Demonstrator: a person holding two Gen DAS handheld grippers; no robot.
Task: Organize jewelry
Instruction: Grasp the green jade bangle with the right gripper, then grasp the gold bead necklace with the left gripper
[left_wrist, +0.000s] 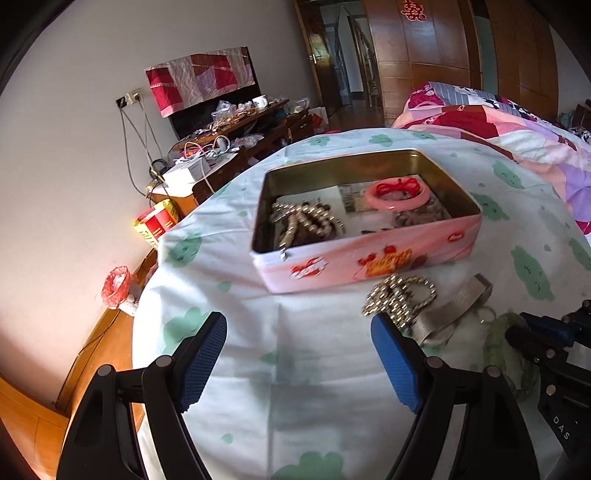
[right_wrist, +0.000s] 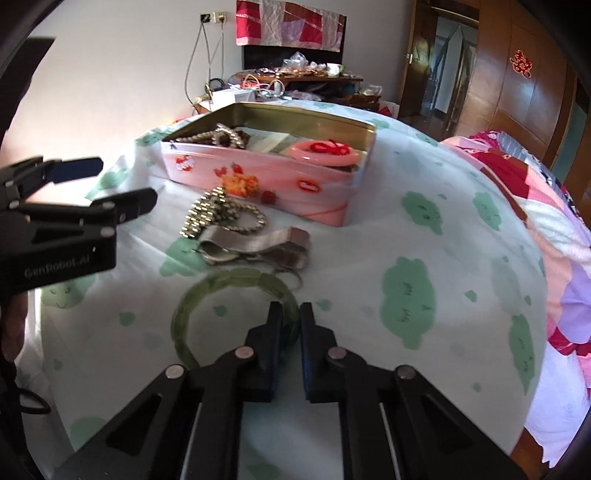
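Note:
An open pink tin (left_wrist: 369, 258) (right_wrist: 258, 177) stands on the cloth-covered table and holds bead strands (left_wrist: 306, 221), a pink bangle (left_wrist: 399, 195) (right_wrist: 325, 153) and a red cord. In front of it lie a metallic bead bracelet (left_wrist: 400, 295) (right_wrist: 221, 216), a silver mesh band (left_wrist: 454, 310) (right_wrist: 255, 245) and a green jade bangle (right_wrist: 221, 291) (left_wrist: 498, 339). My right gripper (right_wrist: 290, 314) is shut on the green bangle's right side. My left gripper (left_wrist: 299, 332) (right_wrist: 122, 184) is open and empty, in front of the tin, left of the bead bracelet.
The table has a white cloth with green cloud prints (right_wrist: 424, 288). A bed with a patchwork quilt (left_wrist: 517, 129) lies to the right. A cluttered wooden desk (left_wrist: 236, 129) stands against the far wall, and the table edge drops off at left.

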